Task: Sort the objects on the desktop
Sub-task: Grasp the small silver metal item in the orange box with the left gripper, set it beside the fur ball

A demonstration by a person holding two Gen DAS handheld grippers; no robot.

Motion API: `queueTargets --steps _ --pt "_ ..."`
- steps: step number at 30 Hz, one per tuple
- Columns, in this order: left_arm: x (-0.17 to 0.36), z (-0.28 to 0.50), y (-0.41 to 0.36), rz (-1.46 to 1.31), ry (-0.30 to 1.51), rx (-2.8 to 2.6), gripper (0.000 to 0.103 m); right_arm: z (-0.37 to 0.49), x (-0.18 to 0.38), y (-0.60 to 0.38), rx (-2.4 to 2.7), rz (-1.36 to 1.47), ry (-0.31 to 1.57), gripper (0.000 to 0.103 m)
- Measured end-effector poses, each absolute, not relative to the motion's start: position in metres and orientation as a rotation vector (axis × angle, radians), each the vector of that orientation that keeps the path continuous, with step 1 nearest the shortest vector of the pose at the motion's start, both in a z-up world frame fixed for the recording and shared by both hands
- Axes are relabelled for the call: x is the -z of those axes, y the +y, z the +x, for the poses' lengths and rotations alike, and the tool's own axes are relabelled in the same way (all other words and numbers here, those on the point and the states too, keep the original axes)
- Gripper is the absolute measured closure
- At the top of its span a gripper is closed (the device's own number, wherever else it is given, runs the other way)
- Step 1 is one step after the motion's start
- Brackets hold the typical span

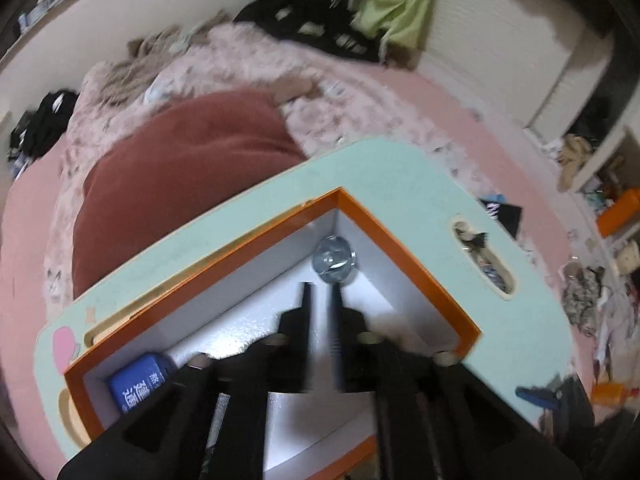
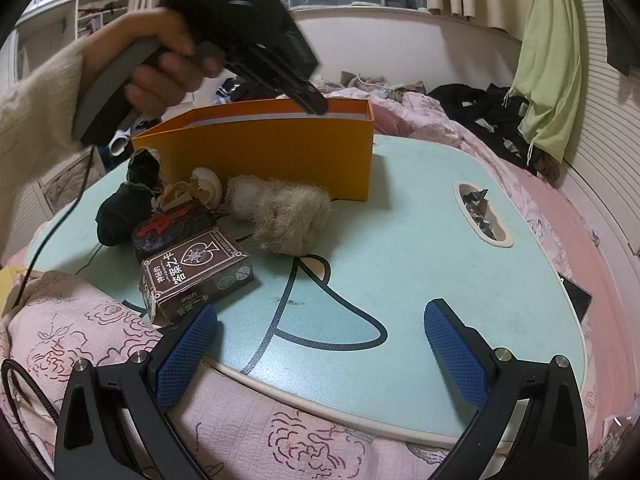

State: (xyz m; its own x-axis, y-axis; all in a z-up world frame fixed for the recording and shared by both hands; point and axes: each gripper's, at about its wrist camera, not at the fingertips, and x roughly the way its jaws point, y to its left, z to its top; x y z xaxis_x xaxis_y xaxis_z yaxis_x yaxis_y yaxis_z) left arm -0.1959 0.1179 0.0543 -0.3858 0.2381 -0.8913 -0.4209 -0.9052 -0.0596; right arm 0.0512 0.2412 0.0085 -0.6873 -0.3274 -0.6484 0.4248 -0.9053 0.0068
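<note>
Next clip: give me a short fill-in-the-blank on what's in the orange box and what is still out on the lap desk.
1. The left tongs reach into the ___ box.
2. In the box's far corner lies a round ___ object.
3. The card box on the lap desk is mainly ___.
4. The right tongs stand ___, holding nothing.

Missing words: orange; silver; brown; open

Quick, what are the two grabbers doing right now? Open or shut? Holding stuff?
Left hand-held gripper: nearly shut, holding nothing, tips over the orange box.
Right hand-held gripper: open and empty.
</note>
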Motion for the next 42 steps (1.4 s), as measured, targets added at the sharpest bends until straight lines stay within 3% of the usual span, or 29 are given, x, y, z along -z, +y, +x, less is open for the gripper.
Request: queueTargets --steps 9,12,18,29,38,42 --pt "-0.020 -0.227 0.134 -1.553 0.119 -2.337 0.077 0.051 -0.009 0.241 2.553 0.941 0.199 0.000" --pt "-0.018 -0.228 0.133 -1.559 0.103 -2.329 0.086 0.052 -0.008 0.241 2.554 0.940 0.199 0.000" --pt "-0.021 -0.222 0.130 -1.525 0.089 -2.321 0.086 0.053 -0.008 0.241 2.554 0.939 0.199 0.000" --pt "-0.100 -0.099 0.075 -1.152 0.027 -2.383 0.086 0.052 -0.007 0.241 2.555 0.939 0.201 0.000" --pt "-0.069 -0.051 0.064 -1.128 0.075 -2.390 0.083 0.053 -0.008 0.241 2.556 0.935 0.197 0.000" --pt "-0.066 -0.030 0.027 -1.077 -0.092 -2.429 0.079 0.053 -0.011 0.240 2.550 0.939 0.185 0.000"
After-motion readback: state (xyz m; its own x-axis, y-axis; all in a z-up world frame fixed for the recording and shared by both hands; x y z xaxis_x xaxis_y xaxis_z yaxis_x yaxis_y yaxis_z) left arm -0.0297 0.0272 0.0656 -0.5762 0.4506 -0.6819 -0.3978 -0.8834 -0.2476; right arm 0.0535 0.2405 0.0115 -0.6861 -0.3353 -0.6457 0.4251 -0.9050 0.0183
